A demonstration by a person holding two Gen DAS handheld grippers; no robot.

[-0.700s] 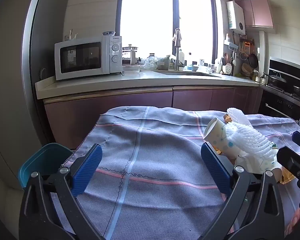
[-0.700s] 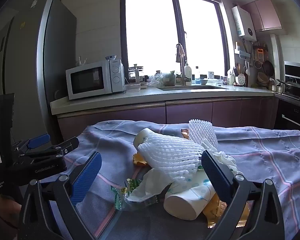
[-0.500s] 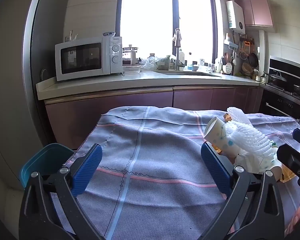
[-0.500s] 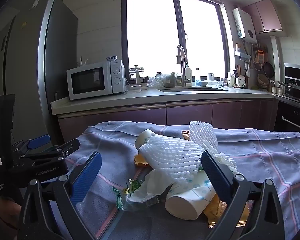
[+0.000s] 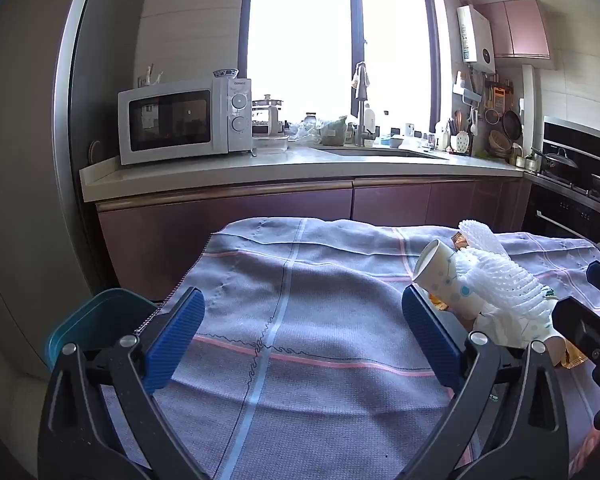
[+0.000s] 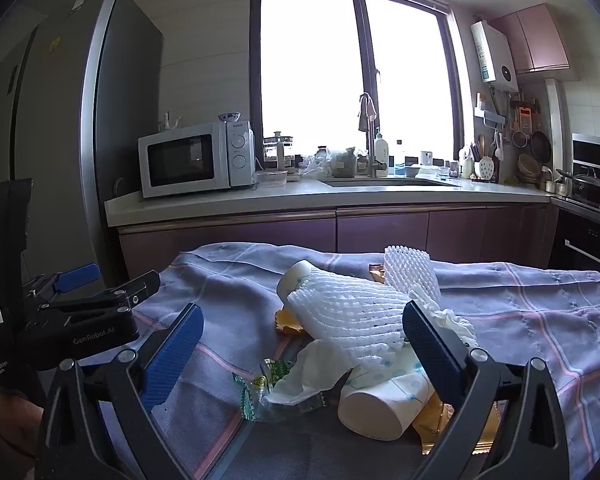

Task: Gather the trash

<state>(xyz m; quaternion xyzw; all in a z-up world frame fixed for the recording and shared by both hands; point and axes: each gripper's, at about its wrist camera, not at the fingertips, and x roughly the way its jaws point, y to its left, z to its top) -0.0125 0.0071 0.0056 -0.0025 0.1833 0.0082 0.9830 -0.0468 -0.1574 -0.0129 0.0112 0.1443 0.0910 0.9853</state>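
Left wrist view: the left gripper (image 5: 302,332), blue ribbed pads spread wide, hovers over a woven grey tablecloth (image 5: 300,280). A dotted paper cup (image 5: 446,280) lies right, under white foam netting (image 5: 504,280).

Right wrist view: the right gripper (image 6: 302,344), pads apart, frames the foam netting (image 6: 352,320), tissue, green wrapper (image 6: 260,384). The other tool reads "GenRobot.AI".

Grey-purple woven tablecloth (image 5: 320,300), pink and pale-blue check lines; white foam mesh sleeve (image 6: 352,316); white paper cup (image 6: 384,404), blue dots; teal plastic bin (image 5: 96,320).

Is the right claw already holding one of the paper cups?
No. The right claw is open, and the paper cup lies on the cloth under the foam net, touched by neither finger.
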